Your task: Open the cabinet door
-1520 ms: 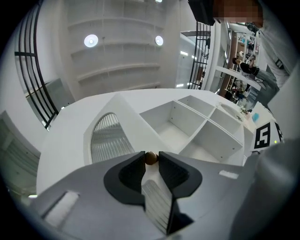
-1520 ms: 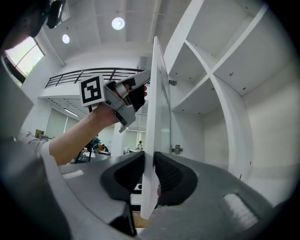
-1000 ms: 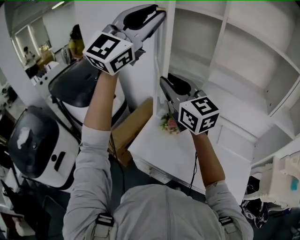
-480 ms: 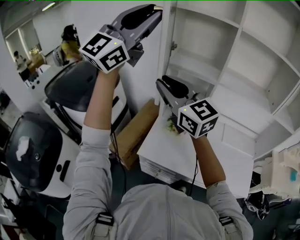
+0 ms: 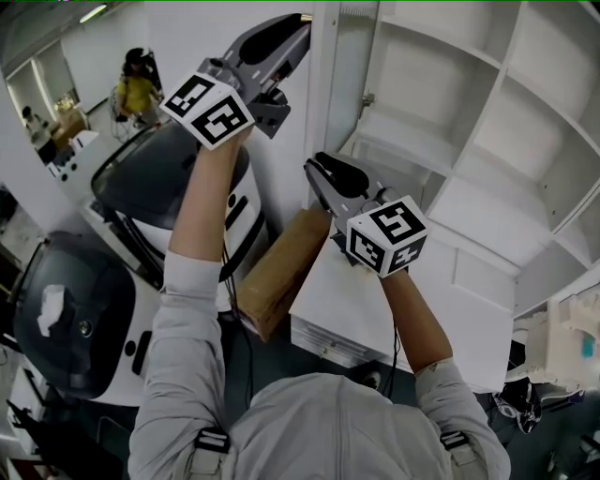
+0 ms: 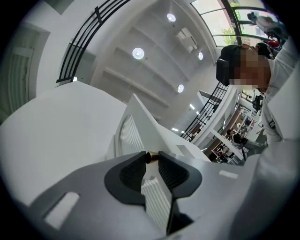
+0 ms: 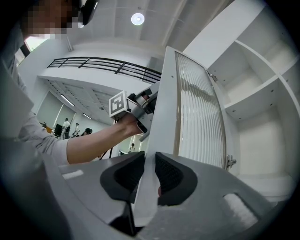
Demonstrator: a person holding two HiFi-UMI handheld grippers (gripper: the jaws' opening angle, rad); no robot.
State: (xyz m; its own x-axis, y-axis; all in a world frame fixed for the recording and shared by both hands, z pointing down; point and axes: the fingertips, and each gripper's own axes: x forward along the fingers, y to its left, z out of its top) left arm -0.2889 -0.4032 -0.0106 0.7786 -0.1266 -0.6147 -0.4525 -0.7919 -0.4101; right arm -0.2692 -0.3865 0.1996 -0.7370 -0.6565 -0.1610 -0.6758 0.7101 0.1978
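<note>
While the person stands with both arms raised, the right tool [image 7: 149, 157] is the nearer of the two. Its jaws are closing, and the white edge of the door [image 5: 323, 94] fills the gap between them. Both dark pads lie against this edge, so the tool is clenched on the lower part of the door. Just below this tool there is a white tabletop [image 5: 361, 300], and a brown box [image 5: 279, 272] is just beside the left edge of the tabletop.

The left tool [image 5: 302, 23] is higher and farther along the same edge, and it points upward. Its jaws are closing too. In the left gripper view the ribbed panel of the door runs between the pads, and a small brass knob [image 6: 151, 158] sits between the tips. This tool therefore also grasps the door, near its top.

The door stands swung out from the cabinet [image 5: 487, 202] and shows almost edge-on in the head view. A metal hinge [image 5: 367, 98] joins it to the left wall of the cabinet. Behind the door the white shelves [image 5: 412, 155] are open to view.

To the left of the door stand two white machines [image 5: 70, 300] with dark domes. Far behind them some people [image 5: 138, 89] are in the room, too small to tell more.
</note>
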